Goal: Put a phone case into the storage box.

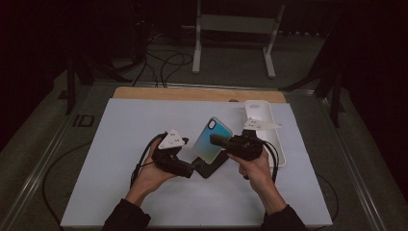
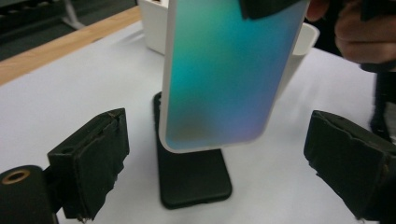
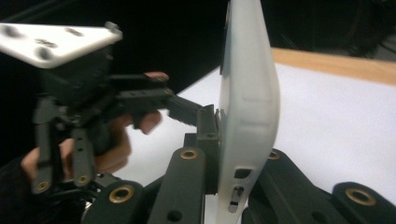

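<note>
A phone case (image 1: 212,139) with a shimmering blue-green back and a white rim stands tilted above the table, and my right gripper (image 1: 217,141) is shut on its edge. In the right gripper view the case (image 3: 247,107) is seen edge-on between the jaws of the right gripper (image 3: 219,135). A black phone (image 1: 210,167) lies flat on the white board under the case's lower end. My left gripper (image 1: 196,167) is open beside it. The left gripper (image 2: 219,140) has its jaws wide apart on either side of the case (image 2: 224,74) and the black phone (image 2: 191,177), touching neither.
A long white tray (image 1: 259,107) lies at the back right of the white board (image 1: 144,192), just behind the right hand. A wooden strip (image 1: 192,94) runs along the board's far edge. Cables and a white stand (image 1: 235,24) are on the floor beyond.
</note>
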